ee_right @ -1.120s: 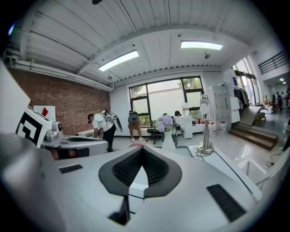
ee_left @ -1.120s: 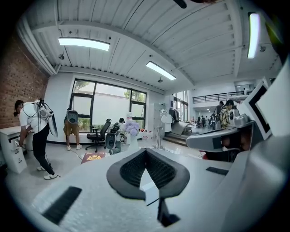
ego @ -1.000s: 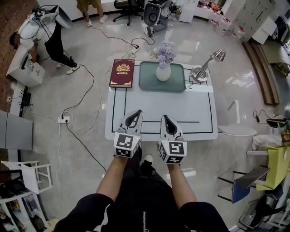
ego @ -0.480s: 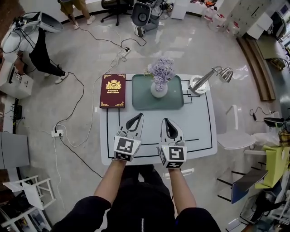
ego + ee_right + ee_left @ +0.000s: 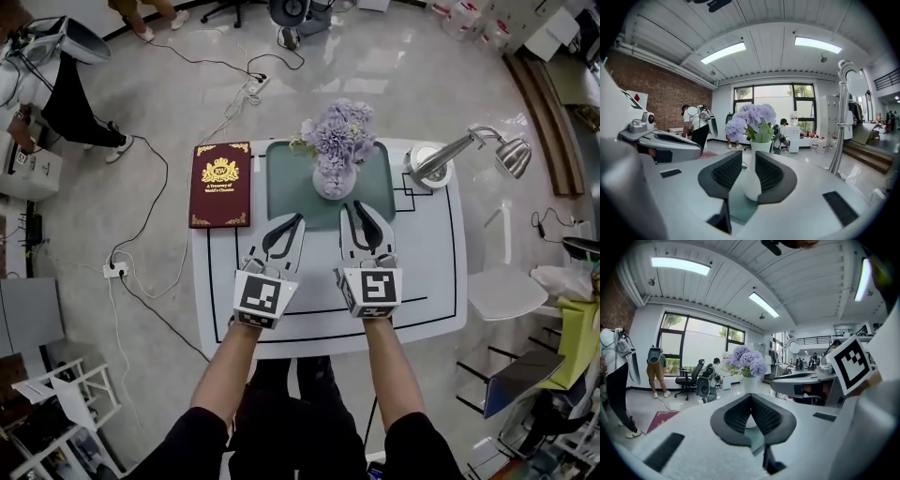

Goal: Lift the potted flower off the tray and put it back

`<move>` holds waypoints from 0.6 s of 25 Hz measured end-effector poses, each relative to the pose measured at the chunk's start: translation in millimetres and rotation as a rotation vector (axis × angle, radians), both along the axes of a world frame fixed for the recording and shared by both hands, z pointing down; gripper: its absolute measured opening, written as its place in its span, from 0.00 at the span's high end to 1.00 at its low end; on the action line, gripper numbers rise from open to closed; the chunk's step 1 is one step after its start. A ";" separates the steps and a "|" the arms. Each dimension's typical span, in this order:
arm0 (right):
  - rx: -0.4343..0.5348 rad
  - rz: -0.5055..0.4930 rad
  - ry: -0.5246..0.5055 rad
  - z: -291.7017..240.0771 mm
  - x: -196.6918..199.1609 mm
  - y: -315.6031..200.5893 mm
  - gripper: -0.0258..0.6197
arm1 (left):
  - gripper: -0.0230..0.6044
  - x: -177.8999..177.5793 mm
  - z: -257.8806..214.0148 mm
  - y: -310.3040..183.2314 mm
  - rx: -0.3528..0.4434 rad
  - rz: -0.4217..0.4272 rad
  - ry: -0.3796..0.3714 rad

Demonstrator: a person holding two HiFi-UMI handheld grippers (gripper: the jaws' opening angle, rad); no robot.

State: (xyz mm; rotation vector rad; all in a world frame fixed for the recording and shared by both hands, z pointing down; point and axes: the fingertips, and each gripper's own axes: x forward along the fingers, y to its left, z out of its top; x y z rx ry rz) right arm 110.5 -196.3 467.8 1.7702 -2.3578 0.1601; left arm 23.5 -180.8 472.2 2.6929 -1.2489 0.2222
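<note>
Jaws of the left gripper (image 5: pixel 297 221) are closed together with nothing in them. Those of the right gripper (image 5: pixel 360 210) stand slightly apart, having just been opening. Nothing sits between them; the pot (image 5: pixel 335 181) shows only through their gap, further ahead.

Change noted: a second ago both grippers hung over the near edge of the worktop (image 5: pixel 427 281), well short of the tray (image 5: pixel 283 192). They have since travelled across the worktop side by side, and their tips now reach the tray's near edge. The right gripper is the closer to the pot and lines up with it. The left points at bare tray beside it.

Assessment: the approach is nearly complete, but no contact has been made and the lift has not begun. The right jaws look too narrow for the pot's belly, so they would probably need to open further or take the neck.

Condition of the pot: white, glossy, bulbous below and narrowing to a slim neck. It stands upright about the middle of the green tray. The tray lies at the worktop's far edge, between a red book (image 5: pixel 219 185) and a lamp (image 5: pixel 469 150). The flowers (image 5: pixel 337 131) form a broad lilac head with green leaves, wider than the pot, so it is judged top-heavy and liable to tip if nudged low.
</note>
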 end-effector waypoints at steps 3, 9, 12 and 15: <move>0.015 0.001 -0.021 13.9 3.7 -24.6 0.71 | 0.95 0.3 8.5 -14.4 0.013 -0.006 0.003; 0.086 0.023 -0.003 35.9 10.2 -65.0 0.56 | 0.95 -3.9 26.0 -26.3 0.010 -0.032 0.025; 0.102 0.004 -0.019 39.6 5.1 -81.0 0.56 | 0.95 -8.6 34.6 -25.8 0.001 -0.042 0.024; 0.112 -0.010 -0.016 38.3 0.2 -95.3 0.56 | 0.95 -16.1 44.4 -25.1 -0.014 -0.057 0.013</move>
